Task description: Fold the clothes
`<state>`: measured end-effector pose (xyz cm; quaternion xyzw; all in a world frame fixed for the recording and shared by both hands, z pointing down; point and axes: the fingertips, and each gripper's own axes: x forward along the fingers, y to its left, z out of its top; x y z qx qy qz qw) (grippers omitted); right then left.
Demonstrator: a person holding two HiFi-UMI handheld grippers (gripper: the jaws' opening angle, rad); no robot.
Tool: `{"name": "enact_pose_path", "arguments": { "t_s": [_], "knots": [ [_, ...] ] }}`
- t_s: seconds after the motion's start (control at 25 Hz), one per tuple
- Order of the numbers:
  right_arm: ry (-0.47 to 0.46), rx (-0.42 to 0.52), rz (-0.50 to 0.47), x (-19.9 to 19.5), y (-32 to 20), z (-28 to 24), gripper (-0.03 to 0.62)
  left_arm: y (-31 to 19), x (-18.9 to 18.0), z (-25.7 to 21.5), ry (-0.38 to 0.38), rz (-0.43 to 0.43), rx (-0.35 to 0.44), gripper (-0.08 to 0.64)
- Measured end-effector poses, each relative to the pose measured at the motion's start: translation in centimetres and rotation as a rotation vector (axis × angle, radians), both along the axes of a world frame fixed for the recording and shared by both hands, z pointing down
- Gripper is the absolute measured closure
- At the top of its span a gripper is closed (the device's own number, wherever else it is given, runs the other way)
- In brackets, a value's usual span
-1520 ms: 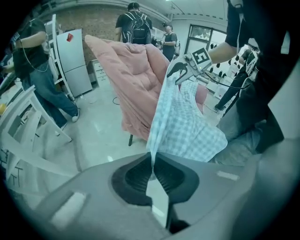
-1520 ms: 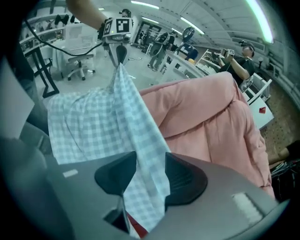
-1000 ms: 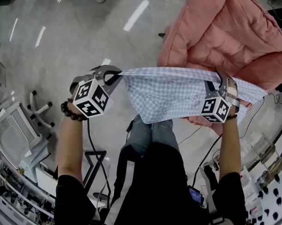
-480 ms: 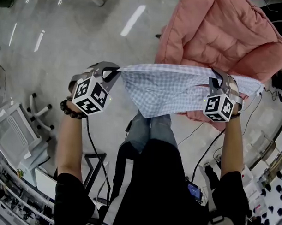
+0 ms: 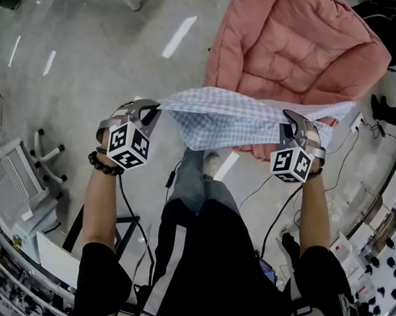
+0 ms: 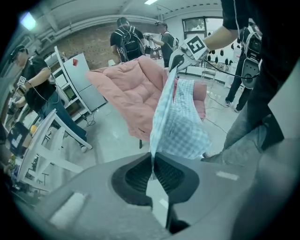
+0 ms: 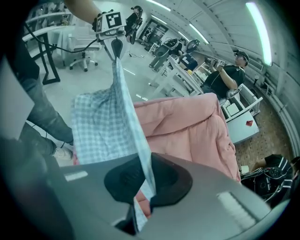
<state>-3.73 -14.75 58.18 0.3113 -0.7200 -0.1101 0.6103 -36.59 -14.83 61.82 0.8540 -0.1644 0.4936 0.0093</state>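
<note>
**Checked garment held taut between both claws, in front of the pink quilt**

I have the pale blue checked garment up in the air in front of me. It is strung between the two grippers as a wide band, with a loose belly of cloth sagging below its top edge.

The left gripper has its jaws pressed together on the garment's left end. In the left gripper view a thin edge of the cloth is nipped between the dark ribbed pads and runs straight up out of them.

The right gripper has just been closing its jaws, and they now pinch the other end. In the right gripper view a fold of check passes between the pads, and a short tail hangs out below them.

Both grippers point down and away from me.

Beyond the garment lies a pink quilted blanket, heaped over something I cannot make out. In the head view the garment's right tip overlaps it, but I cannot tell whether they touch.

Below the cloth is the glossy grey floor, along with my jeans and one shoe. A beaded bracelet sits on my left wrist, and a white chair base stands off to the left.

Both gripper views show other people standing by white desks in the background.
</note>
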Motion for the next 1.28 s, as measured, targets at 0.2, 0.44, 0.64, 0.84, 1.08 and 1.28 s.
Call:
{"name": "enact_pose_path", "arguments": {
  "t_s": [0.2,0.44,0.64,0.84,1.08,1.28],
  "knots": [
    [0.009,0.029,-0.033,0.9,5.3,2.0,0.578,5.2,0.9,2.0,-0.012,-0.064,0.021,0.541],
    [-0.016,0.033,-0.031,0.3,11.0,4.6,0.578,11.1,0.3,5.9,-0.019,-0.134,0.003,0.541],
    [-0.007,-0.006,-0.048,0.3,14.6,8.6,0.578,13.1,0.1,9.0,-0.026,-0.216,0.003,0.540],
    [-0.023,-0.032,-0.016,0.3,15.8,10.6,0.577,14.2,0.7,11.4,-0.012,-0.243,-0.043,0.540],
    [-0.002,-0.054,-0.013,1.1,16.5,12.8,0.577,15.0,1.2,12.4,-0.001,-0.267,-0.072,0.538],
    [0.018,-0.034,0.014,0.8,15.9,13.1,0.575,16.0,1.9,13.5,-0.021,-0.247,-0.111,0.505]
  ]
}}
